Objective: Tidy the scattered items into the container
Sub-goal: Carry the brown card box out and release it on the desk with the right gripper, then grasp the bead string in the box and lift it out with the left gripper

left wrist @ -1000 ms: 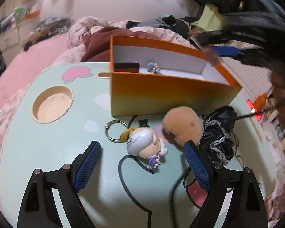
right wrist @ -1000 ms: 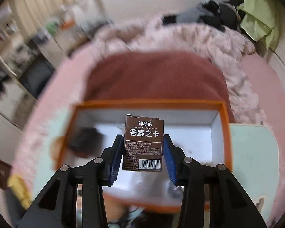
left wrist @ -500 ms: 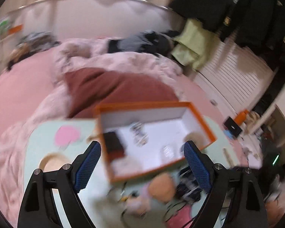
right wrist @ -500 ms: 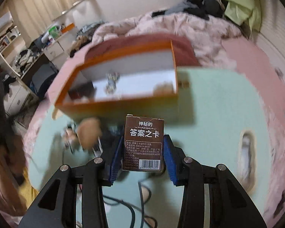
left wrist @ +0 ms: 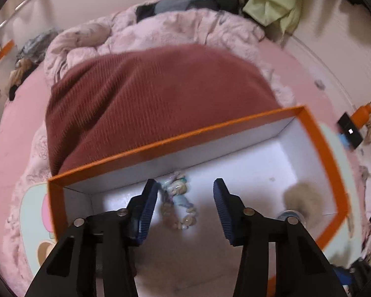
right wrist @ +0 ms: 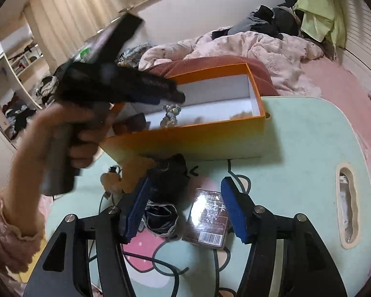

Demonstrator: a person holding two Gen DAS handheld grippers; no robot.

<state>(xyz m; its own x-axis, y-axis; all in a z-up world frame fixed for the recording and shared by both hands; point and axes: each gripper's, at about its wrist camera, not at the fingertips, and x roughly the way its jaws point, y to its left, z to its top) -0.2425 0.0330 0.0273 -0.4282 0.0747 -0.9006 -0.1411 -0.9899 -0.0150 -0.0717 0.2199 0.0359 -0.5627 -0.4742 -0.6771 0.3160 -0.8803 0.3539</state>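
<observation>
The orange box (left wrist: 175,139) with a white inside fills the left wrist view. My left gripper (left wrist: 185,203) hangs over it, its jaws closing with nothing pressed between them. A small beaded figurine (left wrist: 178,203) lies on the box floor below them, and a tan fuzzy item (left wrist: 299,195) lies at the box's right end. In the right wrist view my right gripper (right wrist: 186,206) is low over the mint table (right wrist: 309,148), jaws opening. The brown card box (right wrist: 207,217) lies flat between its fingers, untouched. The left gripper (right wrist: 170,91) shows blurred above the orange box (right wrist: 197,138).
A black pouch (right wrist: 165,185) and a tan plush (right wrist: 133,170) lie just ahead of the right gripper, with a dark cable (right wrist: 160,267) under it. A hand (right wrist: 74,133) holds the left gripper. The table has a slot (right wrist: 346,205) at right. Bedding surrounds the table.
The left gripper swung from over the table's items to above the orange box and its jaws narrowed. The right gripper came down from over the box to the table and let go of the card box.
</observation>
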